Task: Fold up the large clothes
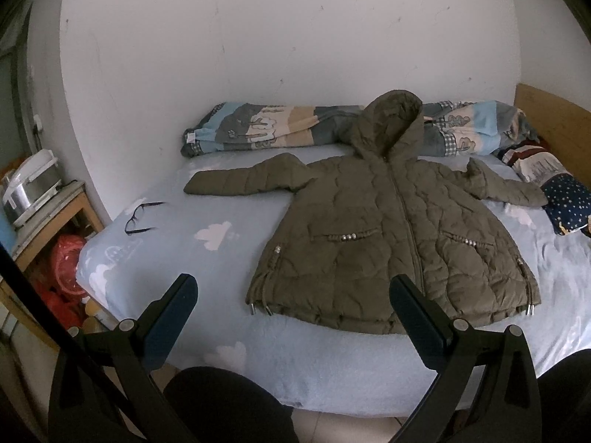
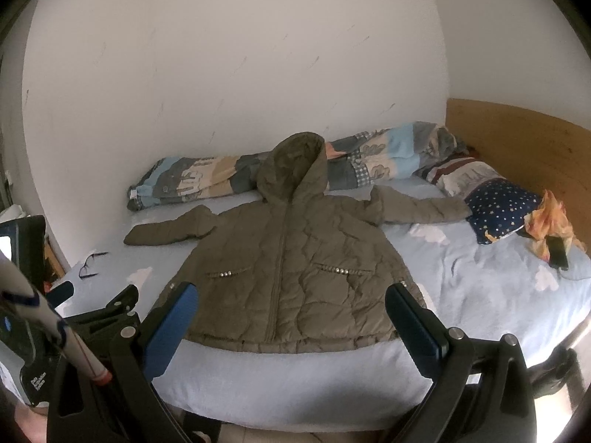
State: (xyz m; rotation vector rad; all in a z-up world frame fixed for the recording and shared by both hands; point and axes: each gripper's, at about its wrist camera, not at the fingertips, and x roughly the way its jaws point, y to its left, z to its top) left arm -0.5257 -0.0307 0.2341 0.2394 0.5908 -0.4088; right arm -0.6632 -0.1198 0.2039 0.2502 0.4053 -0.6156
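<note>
Fold not started: olive quilted hooded jacket (image 1: 399, 243) flat on pale blue bed (image 1: 314, 376).
Both sleeves out at 9 and 3 o'clock; left gripper (image 1: 293, 317) and right gripper (image 2: 291, 323) released, empty.

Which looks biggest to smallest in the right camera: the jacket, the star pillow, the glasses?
1. Jacket, clearly largest.
2. Star pillow.
3. Glasses, smallest, though thin and hard to gauge.
</note>
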